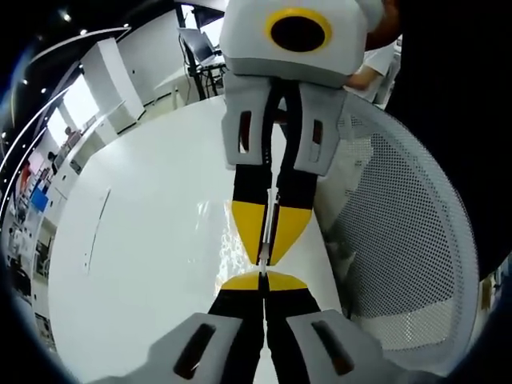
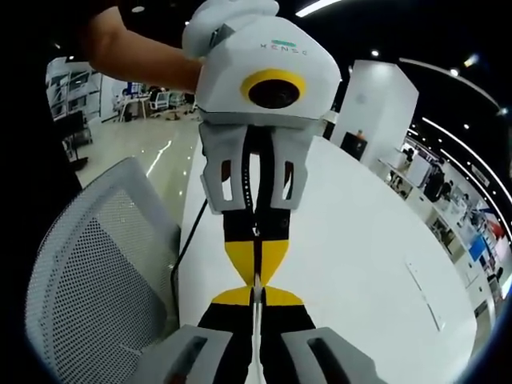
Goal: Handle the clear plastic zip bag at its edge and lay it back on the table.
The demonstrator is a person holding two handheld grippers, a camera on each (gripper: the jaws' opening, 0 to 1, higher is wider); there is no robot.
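Bag: I see clear zip bag (image 1: 240, 240) off the table (image 1: 144, 240), edge pinched.
Jaws: L gripper (image 1: 263, 276) + R gripper (image 2: 257, 292) both clamped on it, tip to tip.
Left: lay-down, release.

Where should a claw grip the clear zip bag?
On its thin top edge, tips pinching flat film from each face. The zip bag hangs as a flat sheet over the table, both the left claw and right claw shut on that edge, tip to tip.
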